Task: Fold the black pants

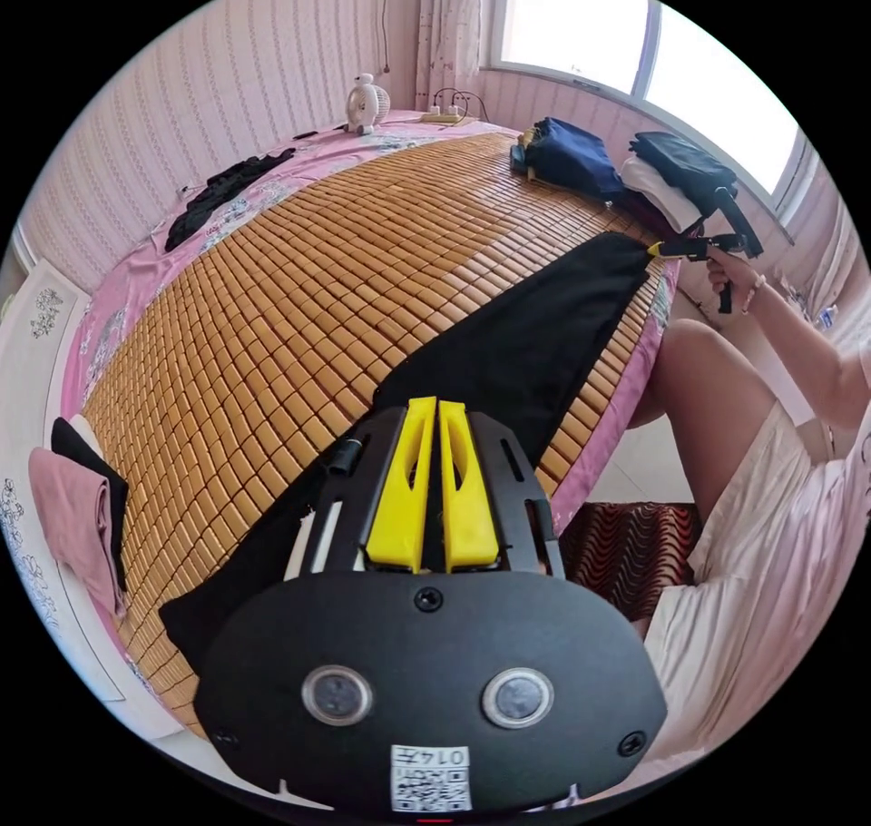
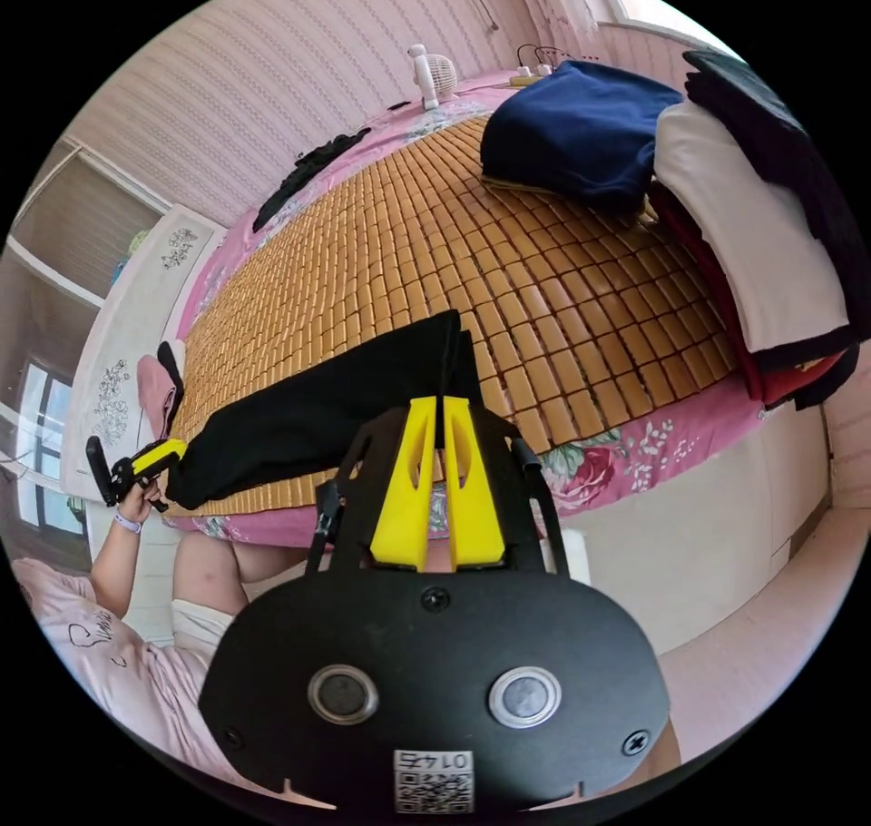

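the black pants [image 1: 535,336] lie stretched out long and narrow across the woven mat [image 1: 299,290] that covers the bed, near its front edge, and they look already folded once lengthwise, leg on leg, though the far layers are hard to make out against the dark cloth. the left gripper [image 1: 437,404] has its yellow jaws drawn close together at one end of the pants, with a thin strip of black fabric between them, so it seems to pinch that end. the right gripper [image 2: 440,402] does the same at the other end, jaws nearly closed with the cloth edge rising between them; in the left gripper view it sits at the far corner of the pants [image 1: 655,248], held by a hand [image 1: 735,280]. so the pants are pulled taut between both ends, and what is left, by my judgement, is to bring one end over to the other and halve the length, perhaps twice. a stack of folded clothes [image 2: 726,200] sits on the far corner of the bed. a small printed tag with a code sits on each gripper body, but i leave it unread; no brand shows on the pants
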Demonstrator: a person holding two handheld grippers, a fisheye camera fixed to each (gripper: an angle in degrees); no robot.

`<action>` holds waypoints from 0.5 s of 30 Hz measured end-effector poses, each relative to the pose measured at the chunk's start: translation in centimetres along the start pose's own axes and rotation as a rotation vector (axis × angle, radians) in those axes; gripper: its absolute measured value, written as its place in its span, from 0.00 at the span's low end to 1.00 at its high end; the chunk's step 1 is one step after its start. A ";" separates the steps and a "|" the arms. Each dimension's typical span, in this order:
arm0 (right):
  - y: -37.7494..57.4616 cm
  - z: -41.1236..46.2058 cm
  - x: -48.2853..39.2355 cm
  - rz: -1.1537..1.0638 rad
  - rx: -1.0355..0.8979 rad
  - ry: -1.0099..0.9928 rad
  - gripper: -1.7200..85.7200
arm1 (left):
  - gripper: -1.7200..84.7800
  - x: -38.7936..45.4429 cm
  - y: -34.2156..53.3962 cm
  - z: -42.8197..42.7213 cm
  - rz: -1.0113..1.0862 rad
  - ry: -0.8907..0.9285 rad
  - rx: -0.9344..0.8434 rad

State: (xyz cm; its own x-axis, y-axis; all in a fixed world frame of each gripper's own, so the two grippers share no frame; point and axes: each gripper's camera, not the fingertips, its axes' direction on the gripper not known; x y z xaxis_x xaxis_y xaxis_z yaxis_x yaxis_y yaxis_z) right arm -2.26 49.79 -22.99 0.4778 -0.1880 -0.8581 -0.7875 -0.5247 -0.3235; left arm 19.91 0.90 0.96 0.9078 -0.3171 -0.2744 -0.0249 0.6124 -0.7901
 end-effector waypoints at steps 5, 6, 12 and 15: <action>-0.2 2.8 -0.8 0.084 -0.062 0.086 0.10 | 0.01 0.4 3.4 0.6 -0.033 0.019 -0.045; -0.3 3.2 -1.4 0.090 -0.040 0.060 0.11 | 0.01 0.3 4.2 1.0 -0.043 0.013 -0.063; -1.9 5.8 -7.4 -0.107 -0.091 0.157 0.08 | 0.01 0.2 7.8 3.7 -0.065 -0.003 -0.189; -3.3 5.5 -9.6 -0.197 -0.120 0.213 0.07 | 0.01 0.9 9.2 3.0 -0.052 -0.043 -0.163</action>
State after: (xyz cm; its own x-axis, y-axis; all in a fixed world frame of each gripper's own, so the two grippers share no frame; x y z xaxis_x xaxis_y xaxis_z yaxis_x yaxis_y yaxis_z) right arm -6.38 57.91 -15.88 0.6974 -0.2358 -0.6768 -0.6259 -0.6604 -0.4149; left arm 21.71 8.47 -4.94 0.9267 -0.3120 -0.2095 -0.0413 0.4695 -0.8819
